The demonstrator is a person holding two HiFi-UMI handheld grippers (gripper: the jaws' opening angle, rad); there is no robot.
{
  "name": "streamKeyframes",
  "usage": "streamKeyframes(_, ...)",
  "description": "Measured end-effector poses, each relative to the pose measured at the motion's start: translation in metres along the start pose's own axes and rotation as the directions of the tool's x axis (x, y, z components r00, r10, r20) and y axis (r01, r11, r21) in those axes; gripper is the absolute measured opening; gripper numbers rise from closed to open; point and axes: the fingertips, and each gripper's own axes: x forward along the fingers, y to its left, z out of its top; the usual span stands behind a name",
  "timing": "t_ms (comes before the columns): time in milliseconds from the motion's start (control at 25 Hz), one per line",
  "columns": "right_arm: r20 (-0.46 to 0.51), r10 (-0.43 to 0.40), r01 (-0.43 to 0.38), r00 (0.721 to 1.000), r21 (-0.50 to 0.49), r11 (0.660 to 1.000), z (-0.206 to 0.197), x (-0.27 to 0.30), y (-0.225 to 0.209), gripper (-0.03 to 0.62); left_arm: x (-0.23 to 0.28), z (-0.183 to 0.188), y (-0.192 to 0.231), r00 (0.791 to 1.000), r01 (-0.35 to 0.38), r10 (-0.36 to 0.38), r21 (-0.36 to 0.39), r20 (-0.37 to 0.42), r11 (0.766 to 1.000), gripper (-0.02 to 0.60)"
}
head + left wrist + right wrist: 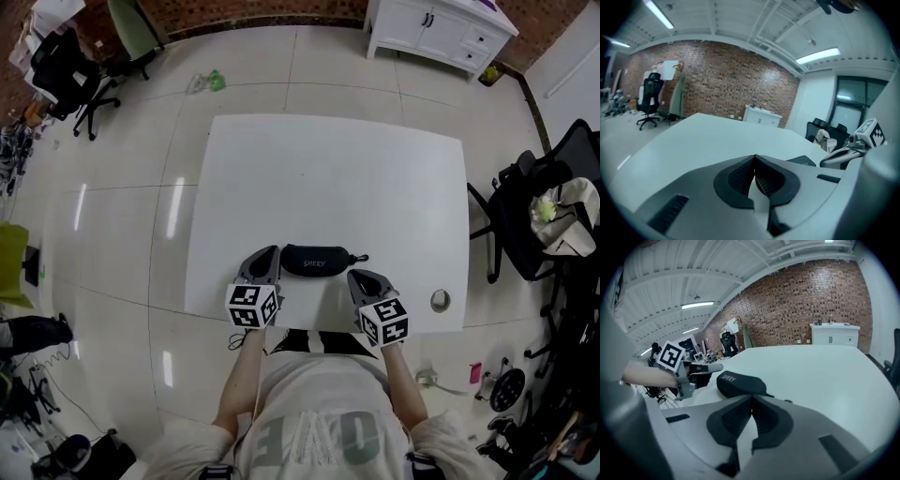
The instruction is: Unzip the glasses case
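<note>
Head view shows the case [315, 261] lying flat by the table's [328, 169] near edge, apparently zipped shut. It lies between the left gripper [271, 251] and the right gripper [355, 275], each just beside one end and neither clearly touching it. Each gripper's own view shows its jaws pressed together with nothing between them, so the task looks barely begun. To do the step well, both grippers first need to spread. The left should then clamp the case's body near its left end so it cannot skid on the smooth top. The right should pinch the pull, probably the small dark tab [361, 258] poking from the right end, and draw it along the seam in line with the track, not upward. The pull is too small to make out with certainty, and the zip track itself cannot be traced in any view. Right gripper view cuts off the case's lower edge behind the jaws, and left gripper view shows only a dark corner of it.
</note>
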Motion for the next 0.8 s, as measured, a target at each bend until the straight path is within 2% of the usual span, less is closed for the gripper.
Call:
streamKeyframes(80,-0.038,0.040,-0.039,0.998,0.019,0.999,-0.013,0.000,0.017,0.000,0.011,0.002,-0.003,0.995,0.078,-0.073,0.075,-0.061,0.994,0.000)
streamKeyframes(120,-0.050,0.059,-0.058,0.997,0.027,0.998,-0.018,0.002,0.024,0.000,0.016,0.002,-0.004,0.991,0.107,-0.099,0.090,-0.089,0.990,0.000)
streamKeyframes(280,-0.071,0.094,-0.092,0.993,0.027,0.995,-0.024,0.013,0.031,0.000,0.023,0.000,-0.007,0.974,0.179,-0.172,0.037,-0.146,0.983,0.000)
streamKeyframes(480,-0.060,0.032,-0.031,0.998,0.012,0.999,-0.014,0.020,0.011,0.000,0.015,-0.008,-0.021,0.954,0.238,-0.240,-0.030,-0.180,0.971,-0.001)
streamKeyframes(640,-0.045,-0.021,0.020,0.999,-0.024,1.000,0.003,0.030,-0.017,0.000,0.010,-0.017,-0.037,0.921,0.312,-0.307,-0.020,-0.241,0.950,0.000)
streamKeyframes(800,-0.038,-0.035,0.031,0.999,-0.095,0.995,0.026,0.046,-0.036,0.000,0.003,-0.031,-0.063,0.889,0.374,-0.365,-0.021,-0.278,0.927,0.000)
